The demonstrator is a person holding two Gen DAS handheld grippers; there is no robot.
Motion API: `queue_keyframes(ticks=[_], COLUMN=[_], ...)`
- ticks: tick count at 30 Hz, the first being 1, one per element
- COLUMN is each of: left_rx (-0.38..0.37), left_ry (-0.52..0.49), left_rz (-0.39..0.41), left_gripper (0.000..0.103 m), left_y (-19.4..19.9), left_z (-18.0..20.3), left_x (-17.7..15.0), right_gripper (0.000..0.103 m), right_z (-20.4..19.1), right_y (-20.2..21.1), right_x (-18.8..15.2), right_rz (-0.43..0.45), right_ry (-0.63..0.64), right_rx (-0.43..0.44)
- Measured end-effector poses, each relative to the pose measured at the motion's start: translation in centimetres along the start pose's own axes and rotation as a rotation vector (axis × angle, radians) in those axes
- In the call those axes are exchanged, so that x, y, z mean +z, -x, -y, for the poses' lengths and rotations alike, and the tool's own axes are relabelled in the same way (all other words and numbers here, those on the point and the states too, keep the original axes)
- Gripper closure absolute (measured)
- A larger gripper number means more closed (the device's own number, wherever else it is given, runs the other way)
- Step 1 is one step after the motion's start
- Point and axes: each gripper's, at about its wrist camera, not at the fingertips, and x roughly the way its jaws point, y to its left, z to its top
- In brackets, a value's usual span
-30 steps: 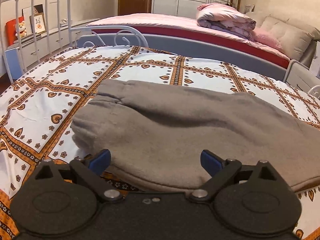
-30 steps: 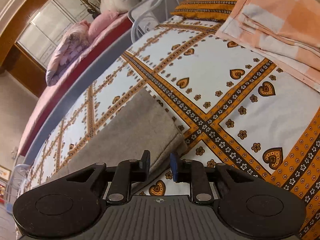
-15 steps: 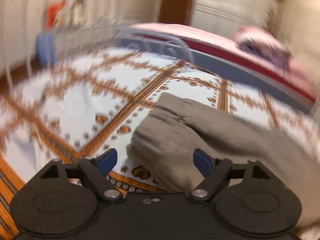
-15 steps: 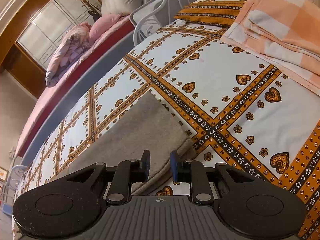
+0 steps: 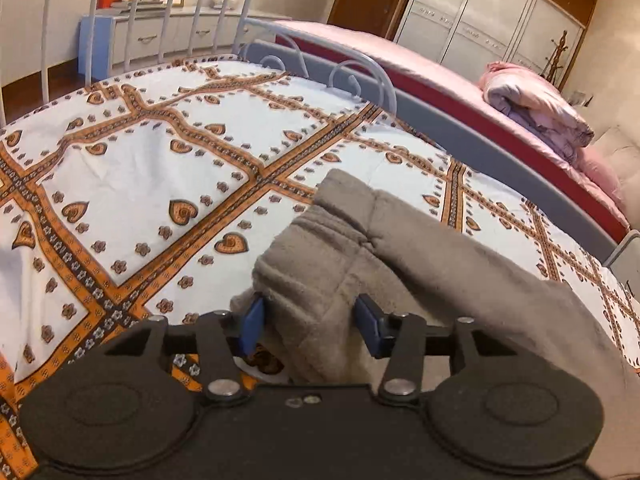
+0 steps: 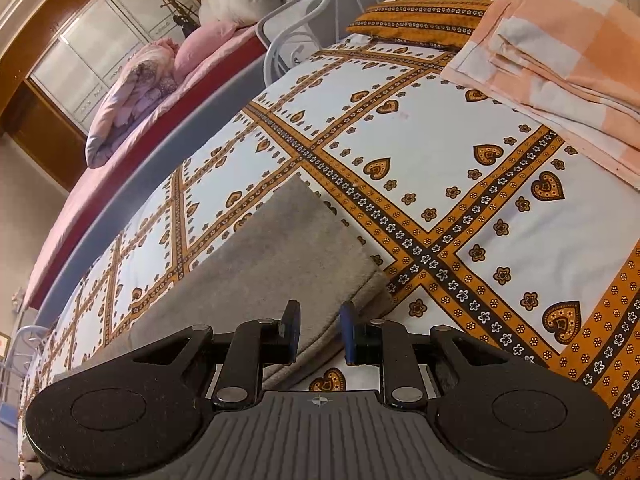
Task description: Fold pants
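Note:
Grey fleece pants (image 5: 420,276) lie flat on the heart-patterned bedspread (image 5: 152,168). In the left wrist view their waistband end (image 5: 320,248) sits between the blue pads of my left gripper (image 5: 310,322). The jaws stand partly closed around a bunch of cloth, with the pads touching it on both sides. In the right wrist view the pants' other end (image 6: 280,256) lies under my right gripper (image 6: 320,330). Its jaws stand a narrow gap apart over the near hem corner, which runs between the pads.
A folded peach checked blanket (image 6: 560,52) and a patterned pillow (image 6: 416,20) lie at the bed's head. A white metal bed frame (image 5: 320,68) borders the bed. A second bed with pink bedding (image 5: 536,108) stands beyond.
My left gripper swung left to the waistband end and its jaws narrowed around the cloth. My right gripper edged forward over the hem corner, its jaws opening slightly.

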Motion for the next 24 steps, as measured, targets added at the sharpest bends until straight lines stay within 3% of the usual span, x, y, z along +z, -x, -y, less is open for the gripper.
queue_keyframes(ticks=[1, 4, 12, 13, 16, 17, 21, 24], left_rx=[-0.012, -0.027, -0.093, -0.068, 0.061, 0.056, 0.035, 0.087], left_ry=[0.001, 0.0, -0.11, -0.132, -0.147, -0.142, -0.133, -0.129], left_rz=[0.01, 0.068, 0.278, 0.264, 0.077, 0.05, 0.086, 0.108], left_gripper=[0.074, 0.081, 0.086, 0.086, 0.085, 0.083, 0.078, 0.056], left_y=[0.2, 1.2, 3.6, 3.1, -0.6, -1.1, 0.4, 1.6], left_z=[-0.1, -0.3, 1.9, 2.1, 0.8, 0.3, 0.4, 0.4], left_x=[0.1, 0.2, 1.6, 1.6, 0.5, 0.0, 0.3, 0.1], right_gripper=[0.08, 0.08, 0.08, 0.08, 0.08, 0.08, 0.08, 0.08], right_z=[0.1, 0.1, -0.3, -0.4, -0.3, -0.3, -0.1, 0.2], right_y=[0.0, 0.0, -0.3, -0.3, -0.4, -0.5, -0.4, -0.1], right_x=[0.0, 0.0, 0.0, -0.1, -0.1, -0.1, -0.1, 0.0], right_rz=[0.001, 0.0, -0.009, -0.01, -0.017, -0.022, -0.019, -0.006], right_ry=[-0.005, -0.003, 0.005, 0.007, 0.007, 0.006, 0.0, -0.016], right_rx=[-0.001, 0.003, 0.004, 0.004, 0.001, 0.002, 0.01, 0.014])
